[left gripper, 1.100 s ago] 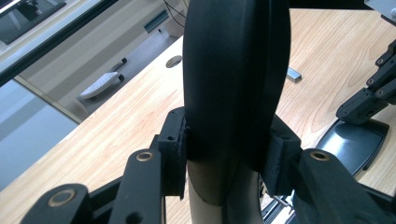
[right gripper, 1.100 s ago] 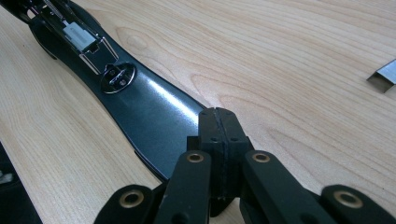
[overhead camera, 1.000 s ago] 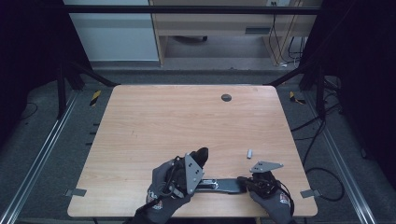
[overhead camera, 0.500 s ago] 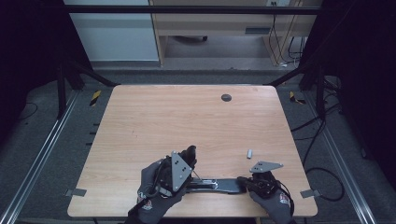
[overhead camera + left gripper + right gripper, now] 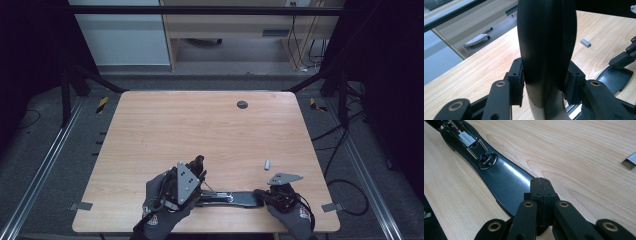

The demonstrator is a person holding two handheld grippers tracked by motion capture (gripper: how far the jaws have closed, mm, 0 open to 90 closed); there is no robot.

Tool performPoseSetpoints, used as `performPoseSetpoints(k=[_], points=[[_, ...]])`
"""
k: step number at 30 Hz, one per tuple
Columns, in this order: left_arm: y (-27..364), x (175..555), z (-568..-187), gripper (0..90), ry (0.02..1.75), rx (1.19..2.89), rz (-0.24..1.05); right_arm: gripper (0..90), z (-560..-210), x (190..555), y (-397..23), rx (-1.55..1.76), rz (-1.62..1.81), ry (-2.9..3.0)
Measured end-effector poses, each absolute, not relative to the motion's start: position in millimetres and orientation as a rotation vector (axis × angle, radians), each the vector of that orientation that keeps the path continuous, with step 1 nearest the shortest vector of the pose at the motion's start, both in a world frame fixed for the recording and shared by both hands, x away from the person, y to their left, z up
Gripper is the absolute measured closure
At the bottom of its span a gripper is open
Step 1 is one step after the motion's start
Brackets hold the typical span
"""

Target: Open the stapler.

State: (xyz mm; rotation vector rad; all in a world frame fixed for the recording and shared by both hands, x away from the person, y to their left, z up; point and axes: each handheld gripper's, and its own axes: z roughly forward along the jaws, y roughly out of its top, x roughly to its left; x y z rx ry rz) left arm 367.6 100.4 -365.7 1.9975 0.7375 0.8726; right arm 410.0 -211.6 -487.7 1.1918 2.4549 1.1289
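1. Nearest the table's front edge: right gripper [image 5: 265,196], jaws pressed flat together with nothing between them, tips resting on the end of the stapler base [image 5: 235,198]; seen up close in the right gripper view [image 5: 541,185], on the dark glossy plate [image 5: 506,182].
2. Just left of that: left gripper [image 5: 197,167], tilted up, jaws clamped on the stapler's raised black top arm [image 5: 546,50], one pad against each flank in the left gripper view.
3. Between the two gloved hands: stapler lying opened out along the front edge, staple channel [image 5: 467,138] exposed, base flat on the wooden table [image 5: 200,130].
4. A little beyond the right hand: small strip of staples [image 5: 267,164], lying apart from the stapler; visible too in the left gripper view [image 5: 585,42].
5. Far across the table, near its back edge: round dark grommet [image 5: 242,104].
6. Past the table: pale cabinet and wooden desk on a grey floor.
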Motion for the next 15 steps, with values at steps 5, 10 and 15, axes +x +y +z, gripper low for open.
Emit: performPoseSetpoints(k=[5, 10, 15], points=[[105.6, 368.0, -365.2, 57.4, 0.751, 1.99, 0.861, 90.0, -487.7, 410.0, -211.5, 1.191, 1.129, 2.454], [111.4, 368.4, -365.1, 57.2, 0.764, 1.98, 0.851, 90.0, -487.7, 410.1, -211.6, 1.194, 1.131, 2.454], [114.8, 368.3, -365.3, 57.1, 0.768, 1.974, 0.847, 90.0, -487.7, 410.1, -211.6, 1.192, 1.13, 2.455]])
